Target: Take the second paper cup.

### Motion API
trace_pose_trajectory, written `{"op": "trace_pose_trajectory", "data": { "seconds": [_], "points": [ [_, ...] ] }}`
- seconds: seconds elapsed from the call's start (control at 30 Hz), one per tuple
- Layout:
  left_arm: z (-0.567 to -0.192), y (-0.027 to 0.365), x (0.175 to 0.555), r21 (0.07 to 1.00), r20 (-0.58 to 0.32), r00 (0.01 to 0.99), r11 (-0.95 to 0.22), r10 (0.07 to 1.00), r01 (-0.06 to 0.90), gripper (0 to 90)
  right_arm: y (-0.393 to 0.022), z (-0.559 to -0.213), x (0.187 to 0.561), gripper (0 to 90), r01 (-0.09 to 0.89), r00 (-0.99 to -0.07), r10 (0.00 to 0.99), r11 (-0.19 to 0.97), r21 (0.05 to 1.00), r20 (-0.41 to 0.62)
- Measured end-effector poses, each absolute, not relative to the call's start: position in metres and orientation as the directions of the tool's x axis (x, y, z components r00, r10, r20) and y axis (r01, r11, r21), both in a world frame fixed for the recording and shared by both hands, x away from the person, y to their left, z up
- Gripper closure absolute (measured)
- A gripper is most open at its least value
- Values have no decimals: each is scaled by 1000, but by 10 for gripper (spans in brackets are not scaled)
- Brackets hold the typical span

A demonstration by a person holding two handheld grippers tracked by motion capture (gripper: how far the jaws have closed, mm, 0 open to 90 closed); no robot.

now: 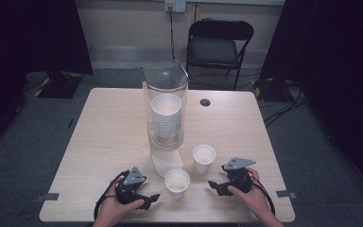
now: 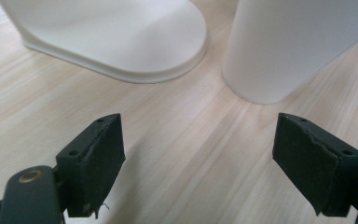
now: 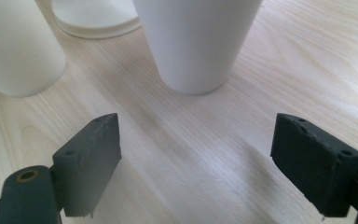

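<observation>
Resting low on the table (image 1: pixel 104 127) near its front edge, the left gripper (image 1: pixel 152 200) has its jaws spread wide with nothing between them; the left gripper view shows bare wood grain in the gap. At about two o'clock from it stands the near paper cup (image 1: pixel 177 183), upright, its mouth open and its inside plain white, with no contents to be made out. In the left gripper view that cup's wall (image 2: pixel 284 46) rises just beyond the right jaw, apart from it.

The right gripper (image 1: pixel 213 186) sits at about three o'clock from the near cup, held in the person's right hand (image 1: pixel 253 196), jaws likewise spread and holding nothing. At about eleven o'clock from it stands the far paper cup (image 1: pixel 203 159), upright and showing a white inside. In the right gripper view this cup (image 3: pixel 196 42) stands straight ahead of the open jaws, not touching them, with the near cup (image 3: pixel 14 46) off at ten o'clock.

Beyond both cups, at twelve o'clock, is the cup dispenser (image 1: pixel 166 106): a clear upright tube on a white base (image 1: pixel 166 163), holding a stack of nested white cups (image 1: pixel 166 118). The base's rounded foot lies just beside the near cup.
</observation>
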State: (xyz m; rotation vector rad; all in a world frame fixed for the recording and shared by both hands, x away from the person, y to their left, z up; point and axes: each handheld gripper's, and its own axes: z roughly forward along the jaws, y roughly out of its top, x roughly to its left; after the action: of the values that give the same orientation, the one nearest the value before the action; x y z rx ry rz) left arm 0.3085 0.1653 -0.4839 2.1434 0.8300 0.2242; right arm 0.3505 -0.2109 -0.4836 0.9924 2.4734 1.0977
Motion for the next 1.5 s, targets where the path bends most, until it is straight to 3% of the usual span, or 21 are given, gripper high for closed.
{"op": "trace_pose_trajectory", "data": {
  "seconds": [1.5],
  "points": [
    [-487,245,318,744,-67,652,-397,756,537,164,-249,-494,364,154,534,-673,740,476,698,11]
  ]
}}
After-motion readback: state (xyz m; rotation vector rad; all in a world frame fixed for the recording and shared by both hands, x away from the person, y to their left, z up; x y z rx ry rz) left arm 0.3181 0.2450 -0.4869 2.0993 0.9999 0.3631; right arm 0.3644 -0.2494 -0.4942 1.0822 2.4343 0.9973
